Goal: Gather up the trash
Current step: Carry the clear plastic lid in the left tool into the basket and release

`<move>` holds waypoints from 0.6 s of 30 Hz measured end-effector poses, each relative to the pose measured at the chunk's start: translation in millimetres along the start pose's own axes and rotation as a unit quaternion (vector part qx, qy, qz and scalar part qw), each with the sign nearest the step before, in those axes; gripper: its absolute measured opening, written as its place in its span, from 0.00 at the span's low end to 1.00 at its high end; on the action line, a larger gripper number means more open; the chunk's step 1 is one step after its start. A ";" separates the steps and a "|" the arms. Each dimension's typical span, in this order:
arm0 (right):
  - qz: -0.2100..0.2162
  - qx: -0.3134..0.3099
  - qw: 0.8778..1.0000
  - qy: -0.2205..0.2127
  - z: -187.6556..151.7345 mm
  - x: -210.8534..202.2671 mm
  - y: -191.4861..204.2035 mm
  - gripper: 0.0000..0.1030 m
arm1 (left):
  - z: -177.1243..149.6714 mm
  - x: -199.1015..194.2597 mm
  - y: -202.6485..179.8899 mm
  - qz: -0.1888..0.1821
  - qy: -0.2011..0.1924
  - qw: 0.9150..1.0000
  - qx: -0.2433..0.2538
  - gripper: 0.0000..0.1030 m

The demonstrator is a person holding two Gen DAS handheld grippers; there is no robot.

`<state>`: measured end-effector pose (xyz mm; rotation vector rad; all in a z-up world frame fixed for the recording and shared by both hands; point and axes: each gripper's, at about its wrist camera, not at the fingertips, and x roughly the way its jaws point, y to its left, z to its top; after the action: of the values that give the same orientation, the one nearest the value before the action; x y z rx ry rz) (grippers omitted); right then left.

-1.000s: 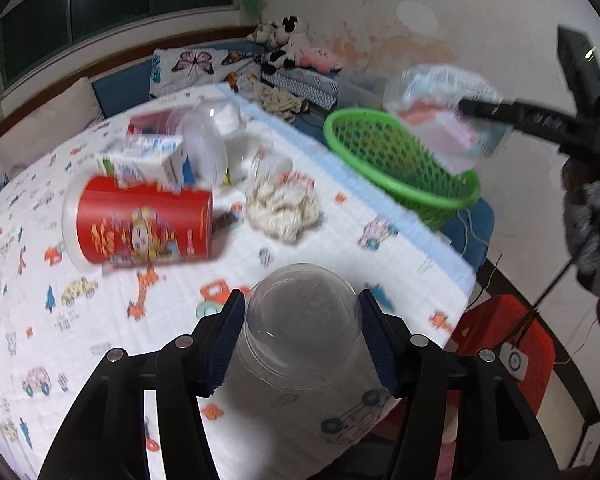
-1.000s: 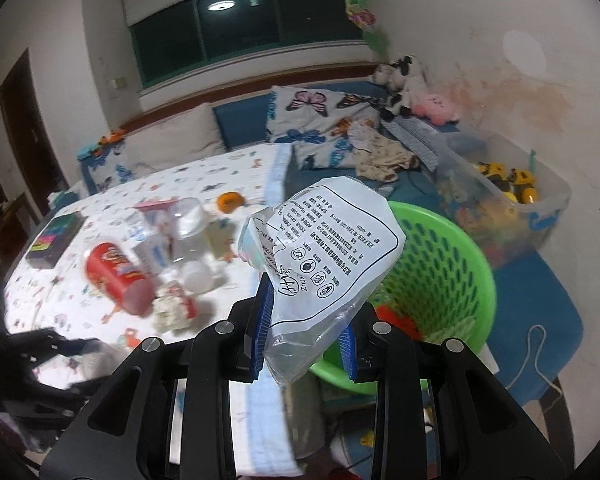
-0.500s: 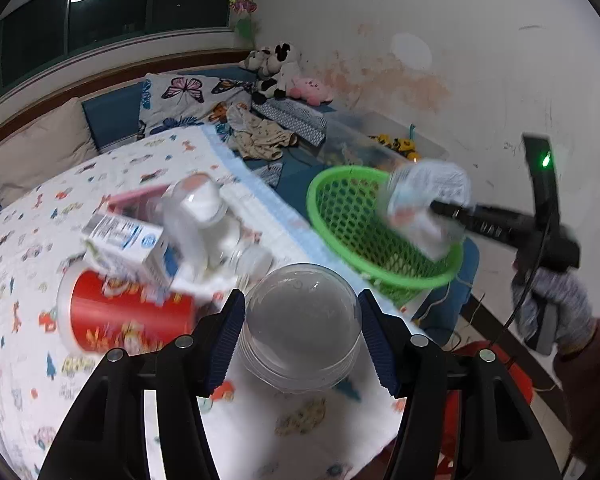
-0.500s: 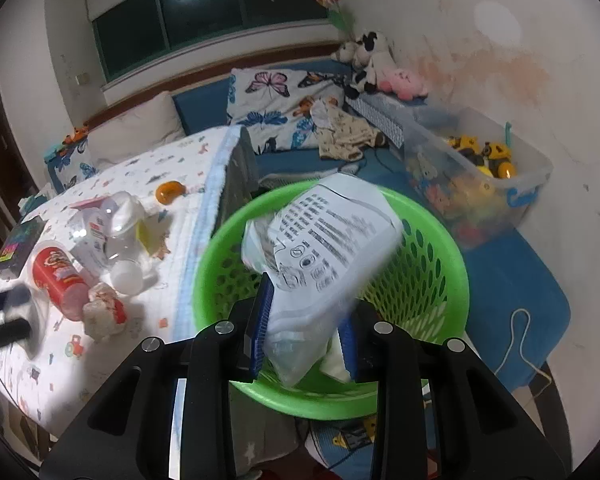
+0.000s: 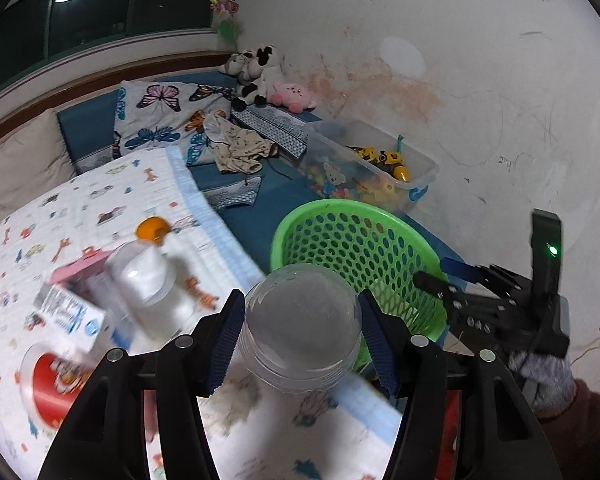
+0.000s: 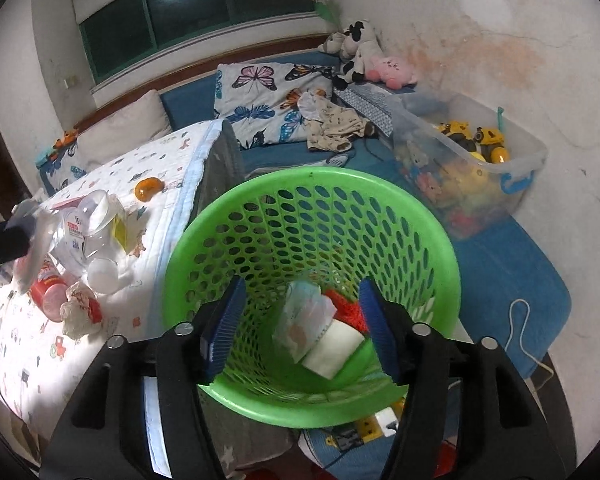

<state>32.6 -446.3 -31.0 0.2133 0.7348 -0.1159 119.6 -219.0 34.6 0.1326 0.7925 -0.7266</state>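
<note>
Left gripper clamps a clear cup near the basket; right gripper jaws opening, empty; wrapper, probably plastic, lies inside.

A bright green basket, a white cloth with small coloured cartoon prints, a red can, butterfly-patterned pillow, perhaps an orange fruit.

Both grippers are black plastic, each with two angular fingers lined inside by ribbed blue pads and studded with round silver screw heads along the top, as the left gripper and the right gripper show from their own cameras. In the left wrist view the right tool carries an upright black block with a small green light. The hand on it wears a grey knitted glove and a dark reddish sleeve.
</note>
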 end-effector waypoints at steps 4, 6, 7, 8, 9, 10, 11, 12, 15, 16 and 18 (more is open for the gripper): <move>-0.002 0.009 1.000 -0.003 -2.8 -6.7 -9.0 0.62 | 10.4 22.2 -9.9 -0.007 0.014 1.000 0.003 0.55; -0.001 0.015 1.000 -0.005 -4.3 -9.7 -13.0 0.62 | 14.7 33.6 -15.4 -0.010 0.021 1.000 0.004 0.55; -0.001 0.018 1.000 -0.007 -5.5 -11.8 -15.4 0.63 | 15.9 39.1 -18.4 -0.010 0.025 1.000 0.006 0.55; -0.001 0.021 1.000 -0.009 -6.6 -13.3 -17.6 0.64 | 17.4 44.6 -20.5 -0.011 0.029 1.000 0.006 0.55; -0.001 0.023 1.000 -0.010 -7.6 -14.3 -19.5 0.66 | 19.3 53.1 -23.6 -0.013 0.036 0.999 0.006 0.55; -0.001 0.025 1.000 -0.010 -8.9 -15.4 -21.3 0.66 | 20.3 57.9 -26.0 -0.014 0.040 0.999 0.005 0.55; -0.002 0.027 1.000 -0.011 -9.6 -15.9 -22.8 0.66 | 20.9 62.7 -27.8 -0.015 0.044 0.999 0.005 0.55; -0.003 0.028 1.000 -0.011 -10.7 -16.5 -23.7 0.66 | 21.8 69.6 -30.5 -0.014 0.050 0.999 0.005 0.55; 0.001 0.034 0.999 -0.011 -14.2 -18.5 -27.4 0.66 | 22.4 83.6 -35.8 -0.016 0.063 0.998 0.005 0.55; 0.001 0.035 0.999 -0.011 -15.3 -19.4 -28.3 0.66 | 22.8 87.2 -37.7 -0.017 0.065 0.998 0.005 0.55; 0.001 0.038 0.999 -0.011 -17.3 -19.8 -29.8 0.66 | 23.3 95.4 -41.3 -0.016 0.070 0.997 0.006 0.56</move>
<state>1.4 -470.6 -34.6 0.2844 0.7096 -0.1437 152.6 -310.7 -8.4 0.1830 0.9251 -0.7584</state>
